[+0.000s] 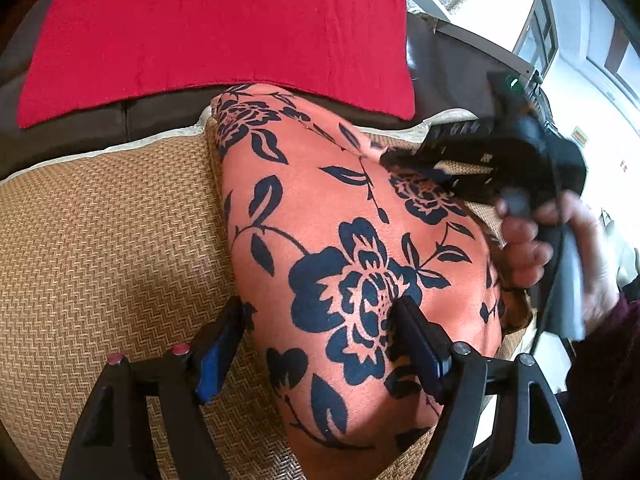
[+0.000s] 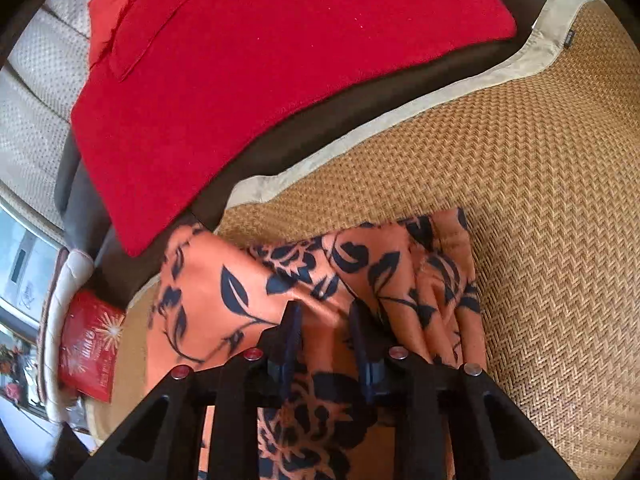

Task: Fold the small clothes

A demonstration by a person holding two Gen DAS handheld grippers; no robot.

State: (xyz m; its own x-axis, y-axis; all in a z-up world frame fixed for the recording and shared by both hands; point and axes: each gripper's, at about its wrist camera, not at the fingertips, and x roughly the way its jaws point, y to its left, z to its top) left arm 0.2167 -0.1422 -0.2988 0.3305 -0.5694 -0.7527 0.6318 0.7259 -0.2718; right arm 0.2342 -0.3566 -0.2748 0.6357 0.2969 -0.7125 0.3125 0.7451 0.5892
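While the garment (image 1: 344,240) lies folded on the woven mat (image 1: 104,232), with its far corner running off the mat's pale border onto the dark sofa surface just short of the red cloth (image 1: 216,28), neither tool has a firm hold on it, and that is the main risk. Starting at the left, the left gripper (image 1: 316,344) stands with its jaws wide apart; its left pad is over bare mat at the fabric's left edge and its right pad rests over the large flower, so nothing is clamped. If it closed here it would likely pinch a ridge of the top layer and drag the fold out of line, or catch the mat weave. This tool points steeply down and forward, low over the near part of the cloth. To the right, the right gripper (image 1: 436,160) reaches in from the right side, held in a hand (image 1: 560,248) whose image is blurred. In its own view its jaws (image 2: 326,320) are narrowly apart with fabric passing between them, and I cannot confirm that the pads press on it. The loose pleats (image 2: 444,284) bunched at the right edge could slip free or shift, spoiling the fold. This tool also points down at a slant, close over the cloth.
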